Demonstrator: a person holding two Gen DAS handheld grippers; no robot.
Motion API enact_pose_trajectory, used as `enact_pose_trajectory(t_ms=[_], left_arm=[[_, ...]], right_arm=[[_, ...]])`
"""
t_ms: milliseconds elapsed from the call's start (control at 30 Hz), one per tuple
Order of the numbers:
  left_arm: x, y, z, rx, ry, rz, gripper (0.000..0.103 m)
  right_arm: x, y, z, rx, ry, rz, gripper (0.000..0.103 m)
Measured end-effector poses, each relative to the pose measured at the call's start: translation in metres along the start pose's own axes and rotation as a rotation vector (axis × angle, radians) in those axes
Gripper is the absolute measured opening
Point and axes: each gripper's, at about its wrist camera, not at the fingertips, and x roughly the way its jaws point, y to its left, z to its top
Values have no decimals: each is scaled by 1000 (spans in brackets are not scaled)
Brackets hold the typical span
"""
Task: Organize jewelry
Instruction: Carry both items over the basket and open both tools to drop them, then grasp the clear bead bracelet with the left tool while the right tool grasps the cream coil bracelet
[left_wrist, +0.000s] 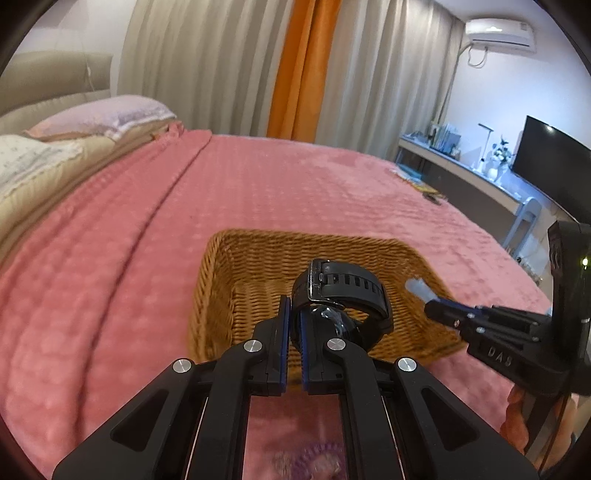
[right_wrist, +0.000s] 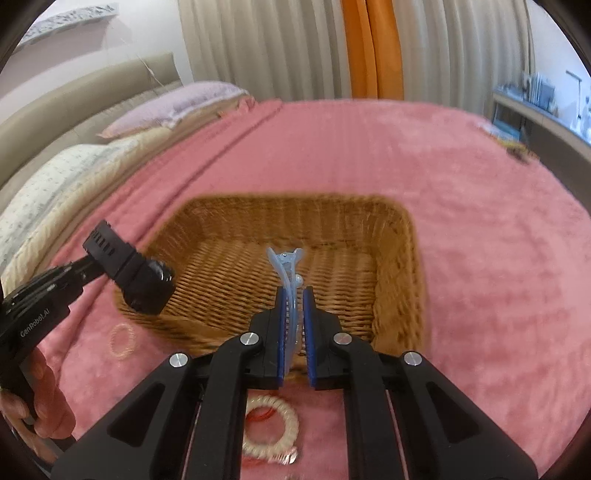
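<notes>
Both grippers are hovering over the wicker basket (right_wrist: 391, 266) on the bed — the left gripper (left_wrist: 293, 325) is clamping its jaws on a black watch (left_wrist: 343, 295), the right gripper (right_wrist: 295, 317) on a blue hair clip (right_wrist: 286, 269) — probably for dropping them inside.

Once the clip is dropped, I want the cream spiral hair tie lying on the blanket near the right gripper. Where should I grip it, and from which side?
Probably from above: the cream spiral hair tie lies flat on the pink blanket, just short of the wicker basket. Straddle one arc of the ring, one finger inside the hole, one outside. The right gripper holds the blue hair clip.
</notes>
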Motion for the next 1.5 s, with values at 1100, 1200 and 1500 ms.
enact_pose_trajectory(t_ms=[1100, 1200, 1500], left_arm=[[-159, -10, -64, -6, -99, -75, 61], [-172, -13, -81, -15, -97, -79, 62], [-150, -10, -132, -64, -23, -62, 62]], right_arm=[[-154, 21, -84, -46, -232, -186, 93], [-160, 20, -102, -20, -255, -183, 93], [-143, 22, -138, -36, -280, -218, 93]])
